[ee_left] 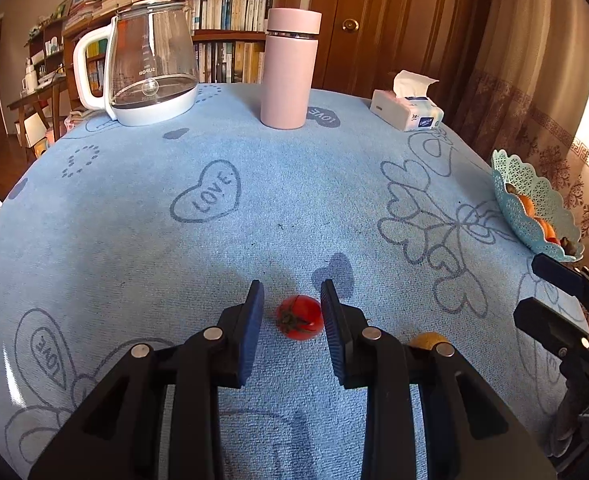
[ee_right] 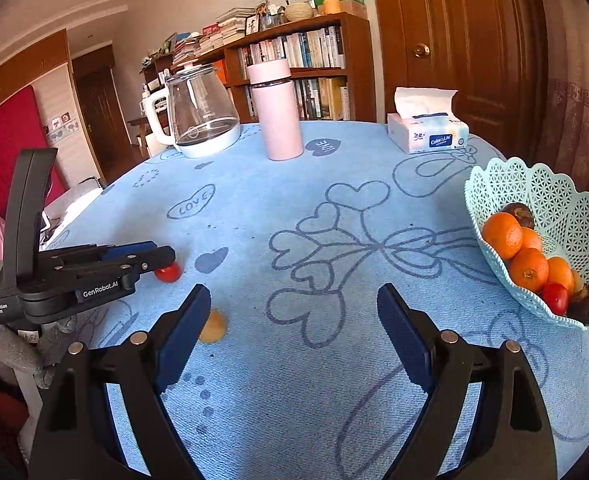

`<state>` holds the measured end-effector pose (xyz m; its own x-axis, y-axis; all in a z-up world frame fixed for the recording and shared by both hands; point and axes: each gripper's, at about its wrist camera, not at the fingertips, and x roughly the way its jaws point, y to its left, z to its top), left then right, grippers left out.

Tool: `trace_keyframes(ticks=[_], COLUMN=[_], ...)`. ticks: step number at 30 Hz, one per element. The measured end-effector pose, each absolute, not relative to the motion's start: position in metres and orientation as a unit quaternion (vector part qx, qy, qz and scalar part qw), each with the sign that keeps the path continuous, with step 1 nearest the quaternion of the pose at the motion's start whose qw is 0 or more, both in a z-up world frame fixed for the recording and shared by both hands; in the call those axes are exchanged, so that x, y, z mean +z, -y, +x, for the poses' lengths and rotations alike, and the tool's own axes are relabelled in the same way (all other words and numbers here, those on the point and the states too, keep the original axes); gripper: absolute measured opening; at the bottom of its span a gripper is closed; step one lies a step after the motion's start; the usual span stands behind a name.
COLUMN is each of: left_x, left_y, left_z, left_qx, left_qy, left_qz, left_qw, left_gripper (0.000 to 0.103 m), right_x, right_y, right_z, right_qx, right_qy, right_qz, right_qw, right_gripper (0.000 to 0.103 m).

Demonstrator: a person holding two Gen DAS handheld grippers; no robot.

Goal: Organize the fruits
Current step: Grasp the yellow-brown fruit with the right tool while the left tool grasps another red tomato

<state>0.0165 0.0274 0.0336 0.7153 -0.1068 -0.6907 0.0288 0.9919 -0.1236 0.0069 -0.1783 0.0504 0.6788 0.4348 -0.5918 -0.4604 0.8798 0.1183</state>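
1. Tomato first: small, red, green stalk towards me, lying on the blue cloth near the front of the table.
2. My left gripper has it. The blue pads are drawn in close on either side, and from the right wrist camera the fingertips are pinched right on it. The tomato is down on the cloth, not lifted.
3. My right gripper is gaping wide with only bare cloth between the fingers. It holds nothing.
4. Just beside its left finger lies a small yellow-brown fruit, loose on the cloth and partly hidden behind that finger.
5. Over at the right edge of the table is the pale green lattice basket. I see oranges piled in it, another red tomato at the front and two dark brown fruits.
6. At the back stand a glass kettle, a pink flask and a tissue pack, well apart from the fruit.
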Motion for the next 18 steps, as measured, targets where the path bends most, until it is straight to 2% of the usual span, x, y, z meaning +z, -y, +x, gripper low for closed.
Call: trace_keyframes(ticks=[4,6,18], left_x=[0.034,0.035,0.036], left_y=[-0.030,-0.031,-0.038], left_z=[0.016,0.015,0.012], left_qx=[-0.033,-0.033,-0.034], left_qy=[-0.374,-0.374,-0.372], left_qz=[-0.055,-0.057,-0.068], left_qw=[0.925,0.925,0.925], left_gripper=[0.030,0.030,0.030], right_x=[0.041,0.035,0.014], right_y=[0.151,0.139,0.105], right_z=[0.003,0.004,0.017], right_qx=[0.274,0.285,0.290], right_qy=[-0.338,-0.352,-0.403], right_qz=[-0.057,-0.069,-0.114], right_qw=[0.899,0.889,0.861], right_gripper=[0.070,0.060,0.033])
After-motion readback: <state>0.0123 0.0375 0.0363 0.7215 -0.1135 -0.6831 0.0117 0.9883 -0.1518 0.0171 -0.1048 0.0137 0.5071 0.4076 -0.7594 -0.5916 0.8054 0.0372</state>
